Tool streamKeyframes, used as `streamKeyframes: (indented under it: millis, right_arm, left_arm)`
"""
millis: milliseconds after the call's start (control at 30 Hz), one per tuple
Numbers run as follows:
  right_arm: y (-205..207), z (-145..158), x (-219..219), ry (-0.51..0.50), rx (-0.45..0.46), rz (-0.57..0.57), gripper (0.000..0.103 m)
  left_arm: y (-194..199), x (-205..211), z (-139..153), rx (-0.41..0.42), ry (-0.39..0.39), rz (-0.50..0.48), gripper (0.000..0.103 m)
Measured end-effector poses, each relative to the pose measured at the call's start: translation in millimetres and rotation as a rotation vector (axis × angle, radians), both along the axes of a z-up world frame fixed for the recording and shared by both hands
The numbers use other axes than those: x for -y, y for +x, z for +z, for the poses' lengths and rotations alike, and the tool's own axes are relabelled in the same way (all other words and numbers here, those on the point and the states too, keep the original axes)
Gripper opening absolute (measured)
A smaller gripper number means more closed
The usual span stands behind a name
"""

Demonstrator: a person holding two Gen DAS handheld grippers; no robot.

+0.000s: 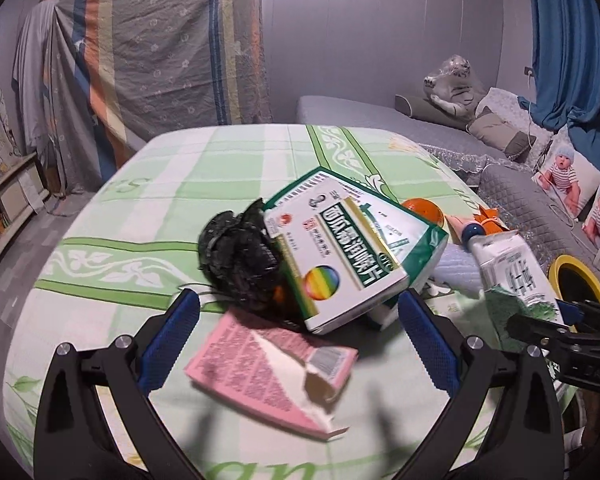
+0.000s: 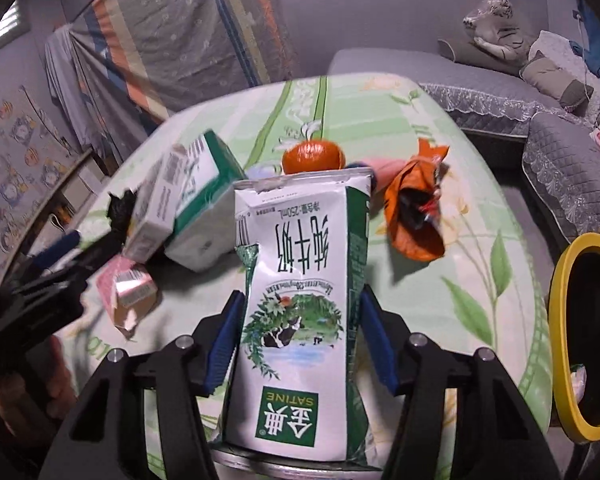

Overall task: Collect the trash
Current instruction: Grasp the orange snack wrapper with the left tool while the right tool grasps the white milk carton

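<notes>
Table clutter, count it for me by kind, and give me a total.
Boxes: 2, the green and white box and the torn pink box
Milk cartons: 1, in the right gripper
Oranges: 1
Orange wrappers: 1
Black crumpled bags: 1
Total: 6

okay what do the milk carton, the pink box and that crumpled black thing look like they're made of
Milk carton: coated paperboard by the look, glossy print, torn top edge.
Pink box: thin matte cardboard; the rip exposes a pale brown paper layer.
Crumpled black thing: probably thin plastic film, perhaps a bag, judging by its shiny creases.
</notes>
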State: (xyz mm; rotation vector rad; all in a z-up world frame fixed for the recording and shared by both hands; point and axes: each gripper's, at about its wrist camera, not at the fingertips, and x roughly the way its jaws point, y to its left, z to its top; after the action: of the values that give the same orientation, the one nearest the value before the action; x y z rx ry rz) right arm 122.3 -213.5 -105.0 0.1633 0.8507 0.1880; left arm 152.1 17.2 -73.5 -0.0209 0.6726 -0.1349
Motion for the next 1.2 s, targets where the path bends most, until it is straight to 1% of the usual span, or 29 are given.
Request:
streamKeyframes:
  millis: [133, 200, 233, 333, 400, 500, 567, 633, 667, 733, 800, 867, 900, 1067, 1200]
  right_arm:
    - [-7.1, 10.6, 17.7, 0.045, 0.037, 0.000, 0.054]
    - [-11.6, 15.4, 29.5, 0.077, 0.061, -0.011, 0.054]
    - [-14.2, 18.3, 35.9, 0.091, 0.075, -0.017, 0.054]
    - [-23.5, 26.1, 54.0, 0.118, 0.112, -0.042, 0.054]
    - [-28.4, 31.4, 69.5, 0.127, 0.134, -0.077, 0.054]
    - [-35.1, 36.3, 100.2, 0.139, 0.160, -0.155, 0.054]
    - [-40.3, 37.8, 119.4, 0.146, 0.171, -0.204, 0.054]
    - [-46.7, 38.7, 136.4, 0.150, 0.180, -0.247, 0.054]
    - [-51.0, 38.6, 145.7, 0.156, 0.183, -0.269, 0.054]
    - [-57.8, 36.5, 157.0, 0.161, 0.185, -0.292, 0.054]
    - [-65.0, 33.5, 165.3, 0.165, 0.182, -0.310, 0.054]
    - [-71.6, 30.8, 172.1, 0.170, 0.182, -0.325, 0.055]
    - [-74.4, 29.6, 175.2, 0.173, 0.183, -0.329, 0.055]
    - [-83.4, 26.1, 187.0, 0.192, 0.194, -0.351, 0.055]
    - [-87.6, 25.1, 189.8, 0.206, 0.198, -0.349, 0.055]
  left_arm:
    - [16.0, 9.0, -3.3, -0.055, -0.030, 0.020, 0.095]
    - [21.3, 11.6, -2.7, -0.069, -0.046, 0.036, 0.095]
    - [22.1, 12.7, -0.4, -0.064, -0.049, 0.043, 0.095]
    - [17.9, 24.0, 11.1, -0.009, -0.028, 0.034, 0.095]
    - [17.5, 37.1, 18.1, 0.011, -0.007, 0.002, 0.095]
    - [23.2, 64.6, 25.2, 0.005, -0.017, -0.086, 0.095]
    - [30.7, 90.1, 27.0, -0.008, -0.005, -0.147, 0.095]
    - [38.1, 116.5, 27.3, 0.003, 0.019, -0.198, 0.095]
    - [42.8, 131.3, 26.1, 0.004, 0.042, -0.220, 0.095]
    - [53.2, 157.9, 21.3, -0.012, 0.064, -0.271, 0.095]
    - [61.9, 179.6, 13.2, -0.069, 0.063, -0.329, 0.095]
    - [64.5, 193.9, 5.3, -0.100, 0.064, -0.357, 0.095]
    - [64.3, 201.9, 0.6, -0.109, 0.077, -0.368, 0.095]
    - [63.0, 227.3, -20.2, -0.126, 0.135, -0.368, 0.095]
    - [74.1, 240.8, -34.2, -0.156, 0.168, -0.345, 0.095]
